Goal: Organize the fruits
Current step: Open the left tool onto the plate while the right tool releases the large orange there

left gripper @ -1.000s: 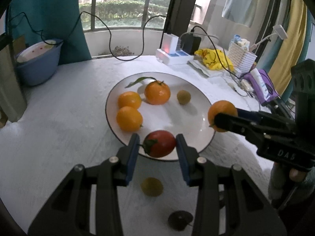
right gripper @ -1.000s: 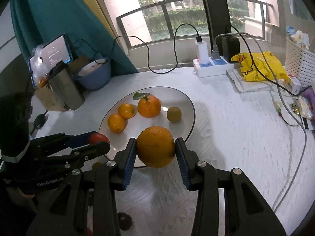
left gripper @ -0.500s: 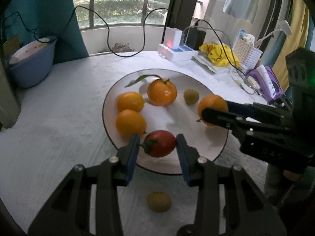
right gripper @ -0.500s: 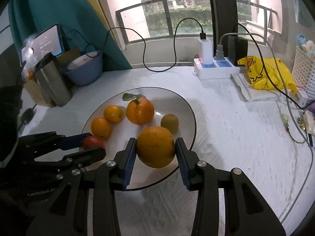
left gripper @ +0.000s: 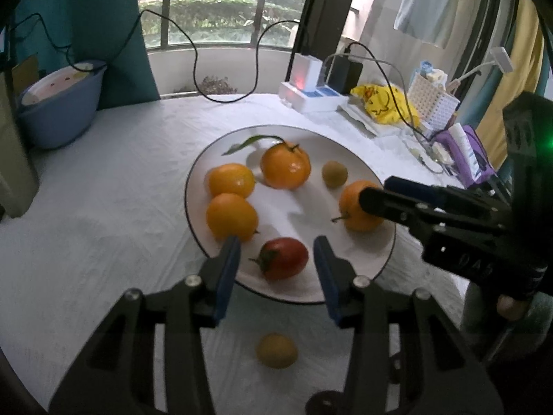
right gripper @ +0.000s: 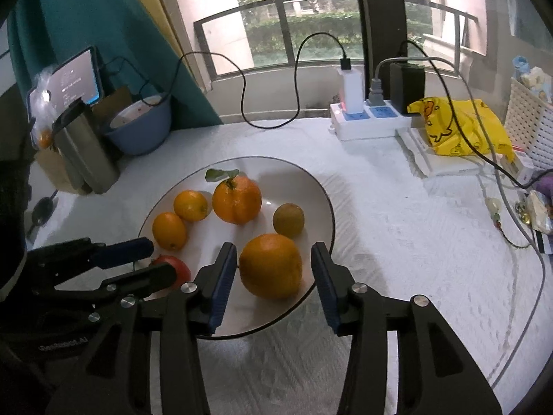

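Note:
A white plate (left gripper: 345,145) (right gripper: 311,186) lies on the white tablecloth. It holds three oranges, a small green fruit (left gripper: 334,173) (right gripper: 288,220), a red tomato (left gripper: 284,258) (right gripper: 176,267) and a big orange (right gripper: 270,265) (left gripper: 356,205). My left gripper (left gripper: 276,263) is open, its jaws apart on either side of the tomato, which rests on the plate. My right gripper (right gripper: 273,269) is open around the big orange, which sits on the plate's near rim. A small yellow-green fruit (left gripper: 276,350) lies on the cloth below my left gripper.
A blue bowl (left gripper: 57,110) (right gripper: 141,128) and a steel flask (right gripper: 86,148) stand at the left. A power strip (right gripper: 366,121) with cables, a yellow bag (right gripper: 459,128) and a white basket (left gripper: 432,103) stand at the back right. A dark round thing (left gripper: 328,403) lies near the front edge.
Both grippers moved forward over the plate and opened. The tomato and the big orange were let go and now rest on the plate.

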`<state>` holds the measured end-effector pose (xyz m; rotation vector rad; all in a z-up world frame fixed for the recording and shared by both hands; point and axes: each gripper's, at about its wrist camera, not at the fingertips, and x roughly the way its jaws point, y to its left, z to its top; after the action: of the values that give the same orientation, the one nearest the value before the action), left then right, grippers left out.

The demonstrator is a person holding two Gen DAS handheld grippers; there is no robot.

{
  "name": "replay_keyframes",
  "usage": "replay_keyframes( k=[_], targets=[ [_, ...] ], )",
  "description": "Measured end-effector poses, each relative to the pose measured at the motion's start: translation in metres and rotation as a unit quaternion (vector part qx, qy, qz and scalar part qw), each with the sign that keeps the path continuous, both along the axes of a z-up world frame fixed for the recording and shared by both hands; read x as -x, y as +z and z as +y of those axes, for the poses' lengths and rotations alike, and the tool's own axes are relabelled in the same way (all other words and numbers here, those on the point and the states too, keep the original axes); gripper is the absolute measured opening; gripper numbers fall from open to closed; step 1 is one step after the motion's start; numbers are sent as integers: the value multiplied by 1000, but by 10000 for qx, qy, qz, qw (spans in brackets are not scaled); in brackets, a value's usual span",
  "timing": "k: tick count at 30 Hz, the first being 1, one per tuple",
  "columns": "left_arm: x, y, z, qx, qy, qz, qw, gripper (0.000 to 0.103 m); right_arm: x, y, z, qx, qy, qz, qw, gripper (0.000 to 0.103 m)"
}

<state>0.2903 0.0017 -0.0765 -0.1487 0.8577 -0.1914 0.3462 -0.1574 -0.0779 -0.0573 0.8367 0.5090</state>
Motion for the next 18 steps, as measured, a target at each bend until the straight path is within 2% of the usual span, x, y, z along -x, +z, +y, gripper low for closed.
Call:
replay_keyframes(
  k=[18],
  targets=[
    [40, 24, 2, 18, 46, -324, 9995, 47, 42, 27, 0, -101, 17, -213, 9997, 48]
  ],
)
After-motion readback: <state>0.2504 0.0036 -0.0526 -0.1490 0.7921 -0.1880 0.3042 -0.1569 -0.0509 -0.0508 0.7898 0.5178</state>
